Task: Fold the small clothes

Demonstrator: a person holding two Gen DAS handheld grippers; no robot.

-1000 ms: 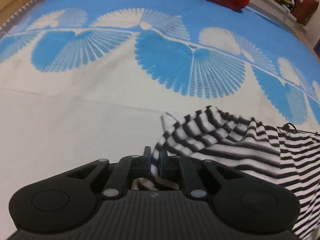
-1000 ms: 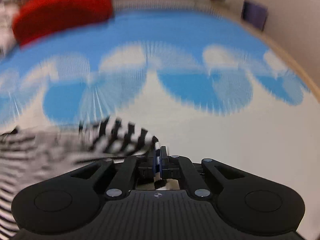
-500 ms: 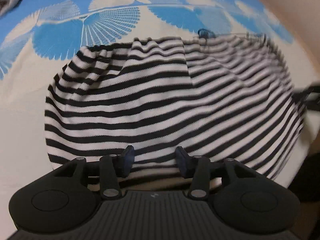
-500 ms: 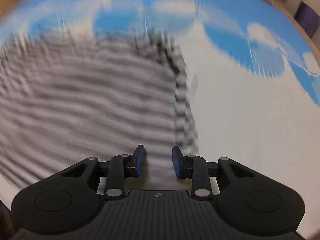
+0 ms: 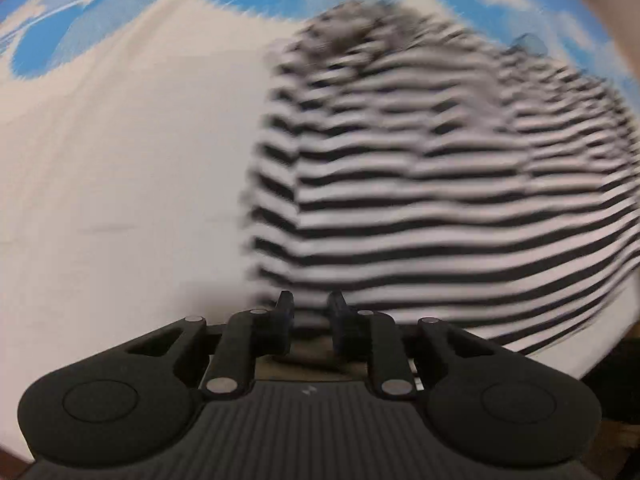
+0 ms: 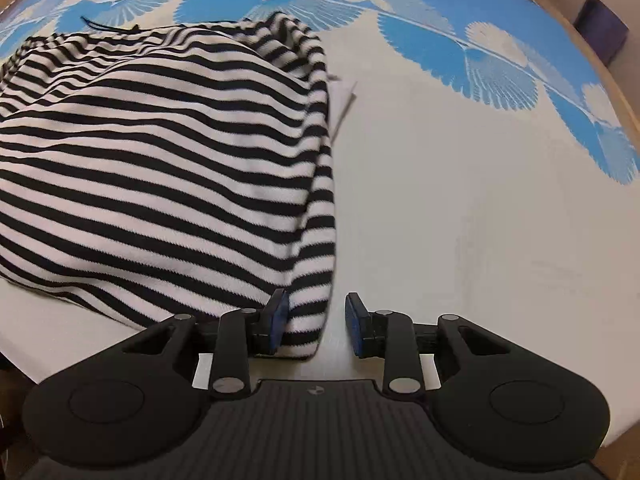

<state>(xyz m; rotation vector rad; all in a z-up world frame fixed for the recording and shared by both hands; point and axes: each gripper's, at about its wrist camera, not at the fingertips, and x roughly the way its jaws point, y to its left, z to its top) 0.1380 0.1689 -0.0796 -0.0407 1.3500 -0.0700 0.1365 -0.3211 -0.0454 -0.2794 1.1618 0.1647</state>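
A black-and-white striped garment (image 5: 440,200) lies spread on the white and blue bed cover (image 5: 120,160); this view is blurred by motion. My left gripper (image 5: 310,312) hangs over the garment's near left corner. Its jaws are closing, with a narrow gap still between them and striped cloth showing in the gap. In the right wrist view the same striped garment (image 6: 160,160) fills the left half. My right gripper (image 6: 318,312) is open over its near right corner. The hem lies against the left pad, and the right pad stands clear of it.
The bed cover (image 6: 460,180) runs bare and white to the right of the garment, with blue fan patterns further back. A thin black cord (image 6: 108,26) trails off the garment's far edge. A white tag (image 6: 340,96) sticks out of its right side. The bed's edge (image 5: 612,380) drops off at the lower right.
Both grippers were shut on the garment's corners, then opened and left it lying flat. The left gripper has since slid left along the near hem and its jaws have narrowed.
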